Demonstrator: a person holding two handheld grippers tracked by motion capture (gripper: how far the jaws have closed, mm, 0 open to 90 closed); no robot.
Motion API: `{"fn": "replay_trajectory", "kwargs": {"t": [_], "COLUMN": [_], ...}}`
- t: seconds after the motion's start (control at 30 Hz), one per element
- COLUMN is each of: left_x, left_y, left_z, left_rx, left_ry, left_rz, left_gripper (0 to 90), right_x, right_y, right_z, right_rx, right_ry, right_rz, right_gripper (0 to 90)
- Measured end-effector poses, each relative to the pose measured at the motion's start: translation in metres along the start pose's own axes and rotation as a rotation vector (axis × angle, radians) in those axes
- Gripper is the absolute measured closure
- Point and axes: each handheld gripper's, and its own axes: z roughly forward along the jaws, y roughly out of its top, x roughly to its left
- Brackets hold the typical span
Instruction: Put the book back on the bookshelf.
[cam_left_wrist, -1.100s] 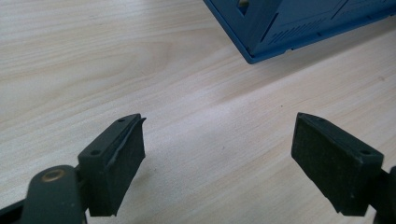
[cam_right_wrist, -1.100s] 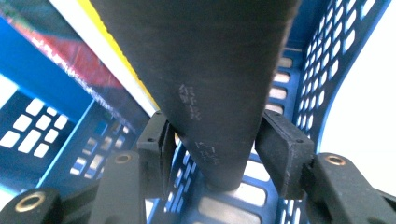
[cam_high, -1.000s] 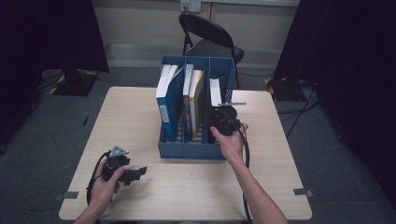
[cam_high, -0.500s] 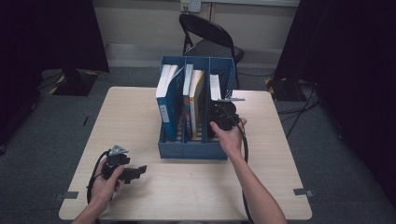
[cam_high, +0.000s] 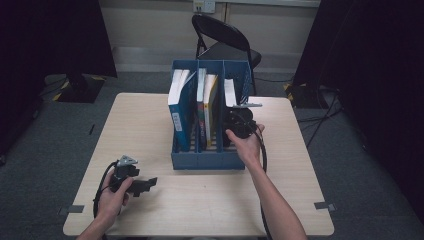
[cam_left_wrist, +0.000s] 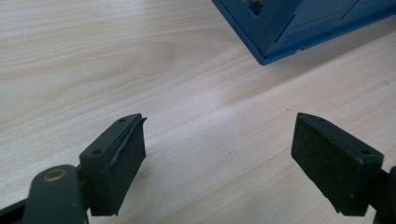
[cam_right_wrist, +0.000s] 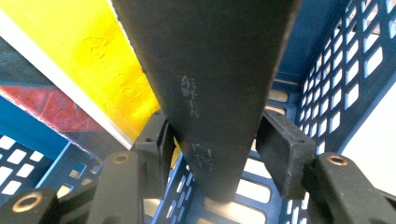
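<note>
Dark book (cam_right_wrist: 215, 93) stands in the right compartment of the blue file rack (cam_high: 205, 159) – right gripper (cam_right_wrist: 217, 149) clamped on its spine. Left gripper (cam_left_wrist: 219, 154) rests near the table (cam_high: 200, 200) front edge – jaws wide apart, holding nothing.

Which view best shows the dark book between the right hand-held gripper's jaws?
The right gripper view: the dark book stands close up, spine lettering visible. The high view shows its white top edge from afar.

Blue rack (cam_right_wrist: 322, 70) wall and yellow book (cam_right_wrist: 93, 60) apparently hem right gripper (cam_right_wrist: 219, 144)
</note>
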Motion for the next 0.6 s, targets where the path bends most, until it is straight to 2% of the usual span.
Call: {"fn": "replay_trajectory", "kwargs": {"t": [0.13,0.27,0.4,0.47,0.6], "left_x": [-0.0003,-0.0013,-0.0013,-0.002,-0.0018], "left_y": [0.0002,0.0001,0.0008,0.0012,0.0018], "left_z": [-0.0007,-0.0011,-0.0007,0.0001,0.0001], "left_rx": [-0.006,-0.007,-0.006,-0.008,-0.004], "left_ry": [-0.002,-0.002,-0.001,0.001,0.0], "left_rz": [0.001,0.008,0.012,0.003,0.012], "left_gripper": [17.5,17.5,17.5,17.5,17.5], "right_x": [0.0019,0.0002,0.0027,0.0036,0.0026], "right_y": [0.0016,0.002,0.0024,0.0026,0.0025], "right_z": [0.0001,-0.0005,-0.0011,-0.0014,-0.0023], "right_rx": [0.014,0.023,0.033,0.036,0.043], "right_ry": [-0.004,0.013,0.0,0.0,0.007], "right_rz": [0.01,0.031,0.051,0.043,0.047], "right_gripper": [47.6,47.6,48.4,48.4,48.6]}}
